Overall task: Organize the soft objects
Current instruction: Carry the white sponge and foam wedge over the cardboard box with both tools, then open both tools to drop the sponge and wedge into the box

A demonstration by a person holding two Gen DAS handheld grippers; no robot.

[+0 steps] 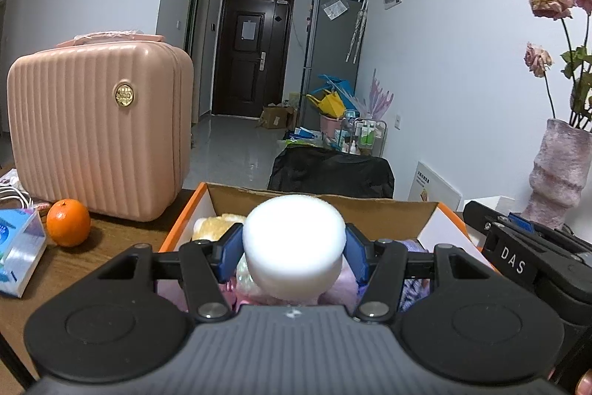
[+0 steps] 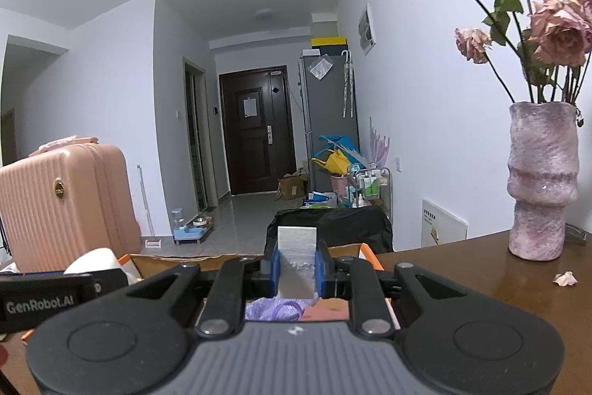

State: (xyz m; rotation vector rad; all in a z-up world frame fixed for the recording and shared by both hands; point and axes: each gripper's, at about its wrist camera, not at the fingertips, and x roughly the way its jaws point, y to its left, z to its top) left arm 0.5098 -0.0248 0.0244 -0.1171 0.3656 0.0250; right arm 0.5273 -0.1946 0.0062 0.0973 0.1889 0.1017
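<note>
My left gripper (image 1: 294, 248) is shut on a round white foam cylinder (image 1: 294, 239) and holds it above an orange-edged cardboard box (image 1: 185, 213). Inside the box lie soft things: a cream plush (image 1: 216, 224) and pink and purple fluffy items (image 1: 344, 287). My right gripper (image 2: 297, 269) is shut on a flat white foam block (image 2: 297, 243), held upright over the same box (image 2: 370, 252), with a purple knit item (image 2: 273, 310) and a pink item (image 2: 327, 311) below. The right gripper's body shows at the right of the left wrist view (image 1: 518, 258).
A pink ribbed case (image 1: 100, 132) stands at the left on the brown table (image 1: 74, 269), with an orange (image 1: 68, 223) and a tissue pack (image 1: 18, 247) before it. A pink vase of dried roses (image 2: 542, 184) stands at the right. A black chair back (image 1: 329, 173) is behind the box.
</note>
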